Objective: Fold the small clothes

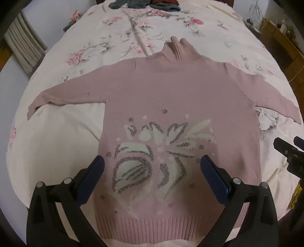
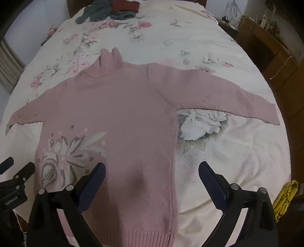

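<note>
A pink knitted turtleneck sweater (image 1: 176, 91) lies flat on the bed, front up, with a white and grey flower pattern (image 1: 155, 152) on its lower half and both sleeves spread sideways. My left gripper (image 1: 152, 163) hovers open over the pattern near the hem, holding nothing. My right gripper (image 2: 152, 169) hovers open over the sweater's (image 2: 121, 106) lower right side and its side seam, also holding nothing. The right gripper (image 1: 288, 146) shows at the right edge of the left wrist view; the left gripper (image 2: 17, 169) shows at the left edge of the right wrist view.
The bed carries a cream sheet with pink flowers (image 2: 209, 45). A heap of dark grey and red clothes (image 2: 112, 9) lies at the far end. A radiator (image 1: 24, 41) stands at the left, wooden furniture (image 2: 269, 49) at the right, a yellow patterned item (image 2: 285, 197) by the near right edge.
</note>
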Demonstrator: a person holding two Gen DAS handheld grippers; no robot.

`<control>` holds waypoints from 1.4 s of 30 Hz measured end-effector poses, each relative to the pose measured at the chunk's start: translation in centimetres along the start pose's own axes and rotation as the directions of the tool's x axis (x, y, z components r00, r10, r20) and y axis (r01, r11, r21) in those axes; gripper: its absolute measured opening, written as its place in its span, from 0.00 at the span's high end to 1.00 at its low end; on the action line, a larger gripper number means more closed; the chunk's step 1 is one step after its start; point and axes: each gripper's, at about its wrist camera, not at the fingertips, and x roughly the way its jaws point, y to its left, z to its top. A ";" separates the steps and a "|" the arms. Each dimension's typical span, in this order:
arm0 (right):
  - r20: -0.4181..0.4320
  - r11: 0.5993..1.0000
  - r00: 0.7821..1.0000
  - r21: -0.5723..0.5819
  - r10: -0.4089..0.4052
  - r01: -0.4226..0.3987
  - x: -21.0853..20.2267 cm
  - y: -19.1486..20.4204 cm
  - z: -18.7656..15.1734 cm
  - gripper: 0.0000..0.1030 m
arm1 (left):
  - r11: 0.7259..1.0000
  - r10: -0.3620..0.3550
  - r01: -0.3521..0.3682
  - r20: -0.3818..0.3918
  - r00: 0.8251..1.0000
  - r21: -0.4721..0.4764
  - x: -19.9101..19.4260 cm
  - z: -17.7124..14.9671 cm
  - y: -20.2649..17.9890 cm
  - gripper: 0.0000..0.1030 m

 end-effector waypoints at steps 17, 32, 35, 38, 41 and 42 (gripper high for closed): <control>-0.028 0.999 0.999 0.042 0.034 -0.033 0.8 -0.3 0.4 0.04 | 0.999 0.046 -0.048 0.070 0.996 0.019 -0.2 -0.1 0.2 0.03; -0.025 0.998 0.999 0.048 0.035 -0.034 0.9 0.1 0.1 0.04 | 0.999 0.050 -0.051 0.082 0.995 0.012 -0.4 -0.2 0.7 0.03; -0.026 0.998 0.999 0.049 0.033 -0.032 1.0 0.1 0.1 0.04 | 0.999 0.051 -0.052 0.083 0.995 0.014 -0.5 -0.3 0.7 0.03; -0.024 0.998 0.999 0.047 0.036 -0.035 0.8 0.0 0.1 0.04 | 0.998 0.052 -0.053 0.081 0.995 0.017 -0.5 -0.3 0.7 0.03; -0.024 0.998 0.999 0.049 0.036 -0.035 0.8 0.0 0.1 0.04 | 0.998 0.052 -0.054 0.080 0.995 0.017 -0.4 -0.3 0.7 0.03; -0.024 0.998 0.999 0.048 0.036 -0.034 0.8 0.0 0.0 0.04 | 0.998 0.053 -0.054 0.080 0.995 0.017 -0.4 -0.3 0.7 0.03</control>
